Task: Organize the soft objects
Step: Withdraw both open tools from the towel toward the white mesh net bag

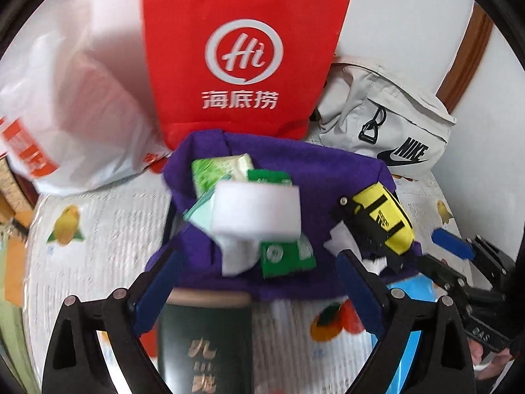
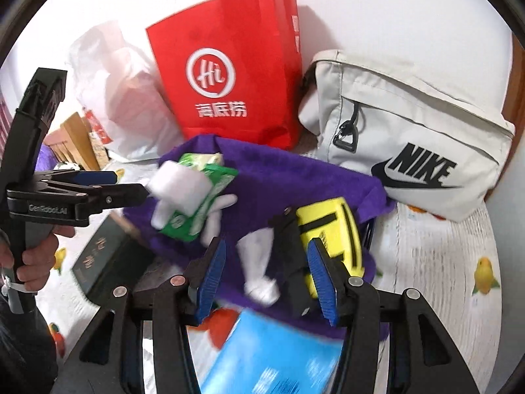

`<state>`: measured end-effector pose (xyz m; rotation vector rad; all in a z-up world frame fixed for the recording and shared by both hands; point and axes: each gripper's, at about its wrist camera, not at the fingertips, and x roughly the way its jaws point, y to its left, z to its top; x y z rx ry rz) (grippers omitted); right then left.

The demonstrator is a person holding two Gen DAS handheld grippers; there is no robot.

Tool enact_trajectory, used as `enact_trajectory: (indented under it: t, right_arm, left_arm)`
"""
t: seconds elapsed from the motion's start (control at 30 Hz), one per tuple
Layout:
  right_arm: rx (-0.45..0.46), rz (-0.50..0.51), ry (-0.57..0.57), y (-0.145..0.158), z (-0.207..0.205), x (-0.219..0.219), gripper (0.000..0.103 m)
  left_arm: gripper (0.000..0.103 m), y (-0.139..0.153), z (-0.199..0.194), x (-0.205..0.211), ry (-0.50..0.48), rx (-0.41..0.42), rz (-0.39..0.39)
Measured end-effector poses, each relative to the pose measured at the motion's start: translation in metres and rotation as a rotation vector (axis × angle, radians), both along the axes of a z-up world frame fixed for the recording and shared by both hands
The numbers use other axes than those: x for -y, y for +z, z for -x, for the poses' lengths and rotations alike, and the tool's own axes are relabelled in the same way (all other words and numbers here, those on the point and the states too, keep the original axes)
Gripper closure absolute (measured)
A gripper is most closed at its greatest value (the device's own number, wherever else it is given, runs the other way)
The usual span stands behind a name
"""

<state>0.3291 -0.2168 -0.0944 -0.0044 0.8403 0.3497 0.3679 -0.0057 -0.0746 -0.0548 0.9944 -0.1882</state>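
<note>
A purple cloth bag [image 1: 288, 170] [image 2: 295, 180] lies open on the table. In it are green tissue packs [image 1: 213, 170] [image 2: 210, 177], with a blurred white sponge block [image 1: 256, 210] [image 2: 180, 184] on top of them. A yellow pouch [image 1: 384, 220] [image 2: 331, 229] and a white soft piece [image 2: 259, 262] lie at its right side. My left gripper [image 1: 257, 256] [image 2: 98, 184] hangs wide open above the bag's near edge, holding nothing. My right gripper [image 2: 267, 246] [image 1: 452, 246] is open over the white piece, just left of the yellow pouch, and its pads touch neither.
A red paper bag [image 1: 242, 52] [image 2: 229, 75], a white plastic bag [image 1: 82, 108] and a grey Nike bag [image 1: 393, 124] [image 2: 410, 138] stand behind, against the wall. A dark green box [image 1: 203, 344] and a blue pack [image 2: 272, 354] lie in front on the fruit-print tablecloth [image 1: 98, 262].
</note>
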Motion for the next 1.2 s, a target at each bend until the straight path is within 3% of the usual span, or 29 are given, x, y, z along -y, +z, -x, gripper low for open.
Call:
enact_trajectory:
  t: [0.23, 0.53, 0.87, 1.03, 1.2]
  right_arm:
    - [0.002, 0.019, 0.023, 0.004, 0.080, -0.011, 0.051]
    - [-0.068, -0.020, 0.046, -0.035, 0.175, -0.029, 0.049]
    - [-0.164, -0.065, 0.007, -0.084, 0.216, -0.035, 0.048]
    - [-0.160, -0.085, -0.014, -0.097, 0.227, -0.042, 0.030]
    - [-0.151, -0.107, -0.009, -0.103, 0.232, -0.054, 0.026]
  left_arm:
    - [0.008, -0.001, 0.067, -0.019, 0.004, -0.001, 0.019]
    - [0.008, -0.017, 0.156, -0.029, 0.007, 0.003, 0.009]
    - [0.008, -0.035, 0.219, -0.023, -0.016, 0.009, 0.037]
    - [0.008, -0.049, 0.246, -0.036, 0.008, 0.008, 0.020]
    - [0.008, -0.066, 0.265, -0.056, 0.048, -0.022, 0.045]
